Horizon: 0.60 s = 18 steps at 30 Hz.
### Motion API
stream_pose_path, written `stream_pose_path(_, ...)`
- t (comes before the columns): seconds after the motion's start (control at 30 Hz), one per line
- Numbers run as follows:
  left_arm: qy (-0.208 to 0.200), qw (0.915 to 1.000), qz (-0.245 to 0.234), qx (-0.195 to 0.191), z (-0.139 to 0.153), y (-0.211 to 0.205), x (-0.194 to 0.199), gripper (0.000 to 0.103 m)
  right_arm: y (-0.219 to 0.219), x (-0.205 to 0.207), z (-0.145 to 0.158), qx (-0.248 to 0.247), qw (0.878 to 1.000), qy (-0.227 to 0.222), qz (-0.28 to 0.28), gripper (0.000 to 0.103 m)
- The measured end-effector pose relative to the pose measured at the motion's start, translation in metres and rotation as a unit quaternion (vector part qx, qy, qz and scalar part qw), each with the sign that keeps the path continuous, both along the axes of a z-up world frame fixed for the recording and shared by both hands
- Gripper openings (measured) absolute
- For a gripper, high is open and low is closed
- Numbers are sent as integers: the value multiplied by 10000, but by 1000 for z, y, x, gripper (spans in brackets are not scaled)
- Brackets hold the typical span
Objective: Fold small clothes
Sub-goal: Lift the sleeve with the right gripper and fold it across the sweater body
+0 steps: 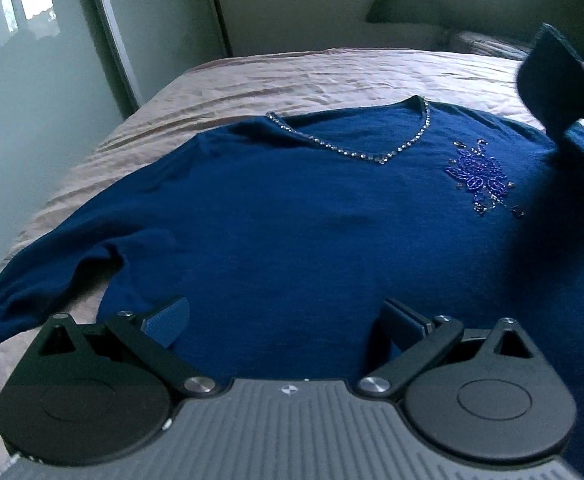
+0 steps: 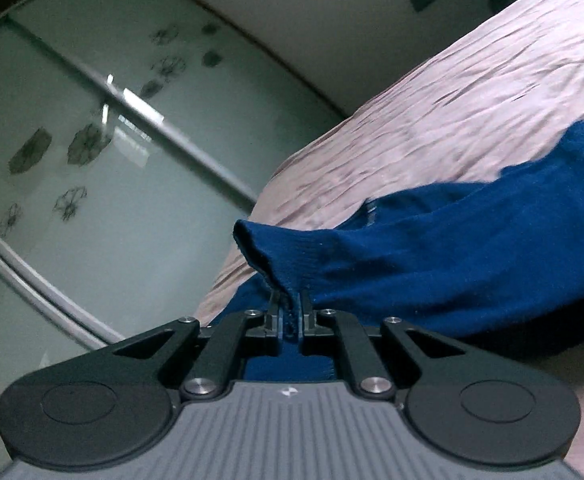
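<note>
1. A blue sweater (image 1: 292, 216) lies face up on a bed with a wrinkled pink bedspread (image 1: 252, 80), filling the middle of the left wrist view.
2. Its V-neck is edged with small shiny stones (image 1: 356, 152), and a beaded purple pattern (image 1: 478, 178) sits at the right of the chest.
3. One sleeve (image 1: 52, 280) trails toward the lower left of that frame, over the bed's edge.
4. The left gripper (image 1: 288, 320) hovers over the sweater's lower part, fingers spread wide with nothing between them.
5. The right gripper (image 2: 291, 312) is clamped on the ribbed cuff (image 2: 276, 256) of the other sleeve, lifted above the bedspread at the centre of its frame.
6. Frosted wardrobe doors (image 2: 92, 140) with flower prints fill the left of the right wrist view.
</note>
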<state>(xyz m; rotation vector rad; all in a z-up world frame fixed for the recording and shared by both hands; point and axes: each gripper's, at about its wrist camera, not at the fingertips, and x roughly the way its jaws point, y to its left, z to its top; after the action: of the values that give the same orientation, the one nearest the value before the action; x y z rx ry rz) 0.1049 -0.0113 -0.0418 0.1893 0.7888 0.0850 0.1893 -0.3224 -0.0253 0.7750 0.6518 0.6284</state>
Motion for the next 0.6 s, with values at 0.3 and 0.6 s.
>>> stream_pose_path(0.3, -47, 9999, 91, 30, 1, 13, -2, 103, 69, 16, 20, 35, 9981, -153, 595, 6)
stream_pose_path(0.6, -71, 9993, 368, 22, 2, 38, -6, 103, 133, 28, 30, 73, 9937, -274, 1083, 6)
